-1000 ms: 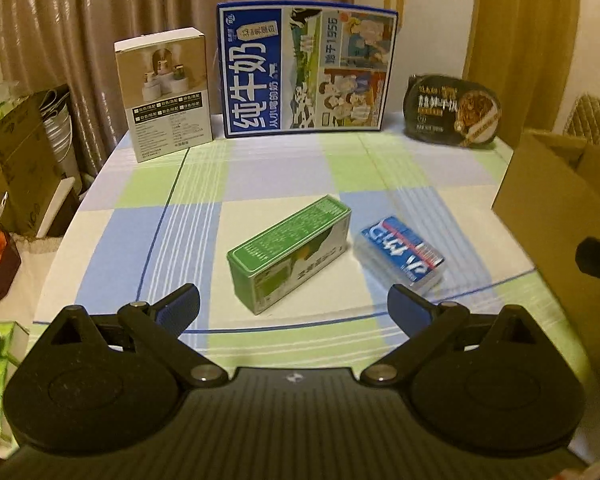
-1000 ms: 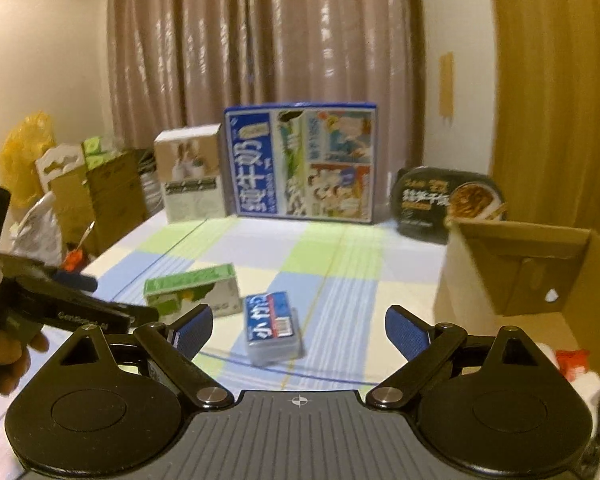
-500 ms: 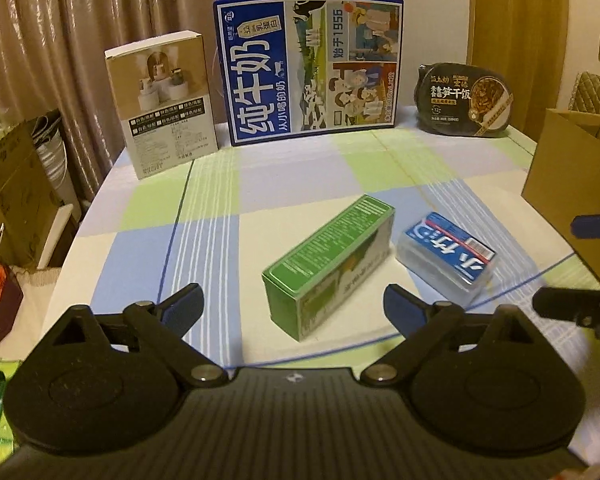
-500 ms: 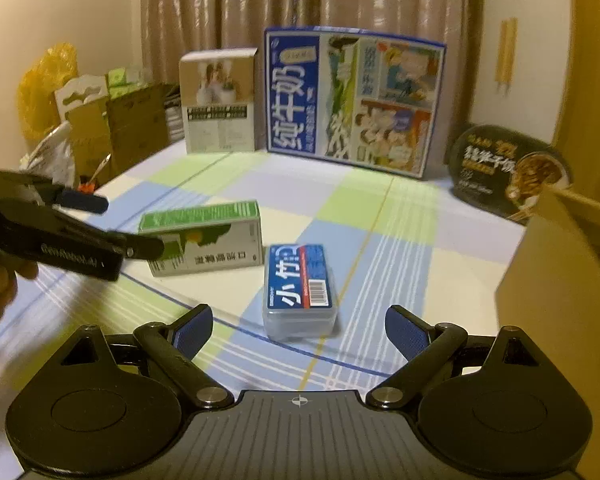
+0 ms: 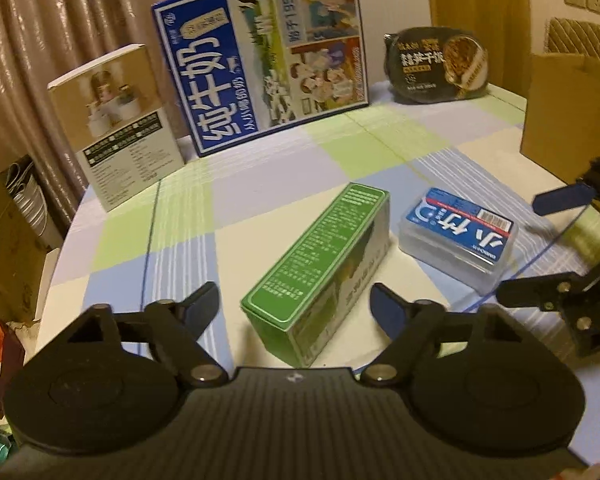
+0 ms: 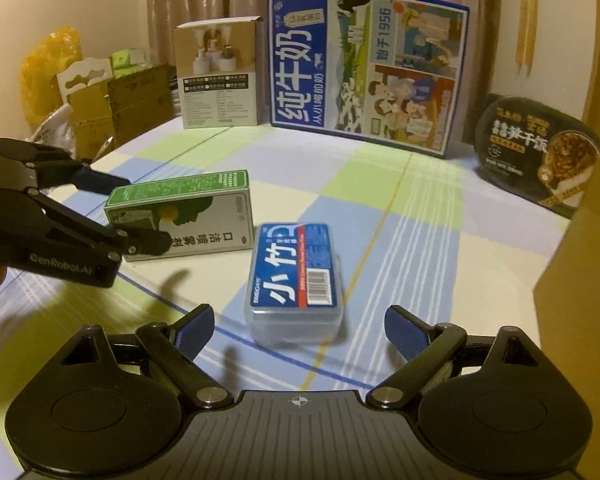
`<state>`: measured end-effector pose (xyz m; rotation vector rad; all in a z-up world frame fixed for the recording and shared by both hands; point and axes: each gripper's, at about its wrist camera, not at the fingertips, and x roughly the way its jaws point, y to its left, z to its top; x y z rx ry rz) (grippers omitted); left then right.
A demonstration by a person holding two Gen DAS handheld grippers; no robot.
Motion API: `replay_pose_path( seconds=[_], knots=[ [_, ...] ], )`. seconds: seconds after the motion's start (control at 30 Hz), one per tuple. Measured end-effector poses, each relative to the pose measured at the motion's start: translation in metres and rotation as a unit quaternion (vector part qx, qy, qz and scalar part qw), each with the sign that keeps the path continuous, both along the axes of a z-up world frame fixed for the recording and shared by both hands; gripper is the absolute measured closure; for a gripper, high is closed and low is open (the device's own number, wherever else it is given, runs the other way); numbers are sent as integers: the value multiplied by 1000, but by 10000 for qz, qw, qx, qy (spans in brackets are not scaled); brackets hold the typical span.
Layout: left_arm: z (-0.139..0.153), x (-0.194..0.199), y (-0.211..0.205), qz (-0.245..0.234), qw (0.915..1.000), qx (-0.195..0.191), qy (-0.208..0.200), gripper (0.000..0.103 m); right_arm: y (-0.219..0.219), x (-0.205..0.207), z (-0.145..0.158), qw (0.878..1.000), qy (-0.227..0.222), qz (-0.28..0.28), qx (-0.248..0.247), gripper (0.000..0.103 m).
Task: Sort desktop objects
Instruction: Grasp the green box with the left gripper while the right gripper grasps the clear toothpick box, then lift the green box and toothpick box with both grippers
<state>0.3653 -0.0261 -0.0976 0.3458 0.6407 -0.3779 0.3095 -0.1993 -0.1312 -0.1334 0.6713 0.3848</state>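
A green and white carton [image 5: 324, 268] lies on its side on the checked tablecloth. My left gripper [image 5: 294, 306] is open, its fingers on either side of the carton's near end, not touching. The carton also shows in the right wrist view [image 6: 188, 210], with the left gripper [image 6: 136, 210] open at its left end. A clear plastic case with a blue label [image 6: 296, 280] lies right of the carton. My right gripper [image 6: 300, 330] is open and empty just short of the case. The case also shows in the left wrist view [image 5: 458, 238].
A big blue milk box [image 6: 366, 68], a beige product box [image 6: 216, 76] and a black meal bowl [image 6: 540, 156] stand along the table's far edge. An open cardboard box [image 6: 580, 280] stands at the right. Cardboard boxes and bags [image 6: 100, 100] sit left of the table.
Both grippers have moved forward and lower. The left one now straddles the carton's near end; the right one has closed in on the blue-labelled case. Both stay open.
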Motion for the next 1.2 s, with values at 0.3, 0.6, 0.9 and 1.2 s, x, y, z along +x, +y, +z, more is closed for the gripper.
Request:
replay_pose_path(
  seconds=[0.3,0.6,0.9,1.2],
  knots=[
    [-1,-1,-1,118,9994,20,340,66,7,13,-7,10000,8,11,-21,32],
    [9,-18,-13,273,9967,-169,742,78,-9,6,-2,9992,320,-234,20,50],
    [8,-85,-26,482,9929,-221,1066,78,-31,-51,29,9968,593,-509,-190,50],
    [8,-193,-43,169,9909,-522,1228,78,-36,-163,35,9945,824,-600,-259,50]
  ],
)
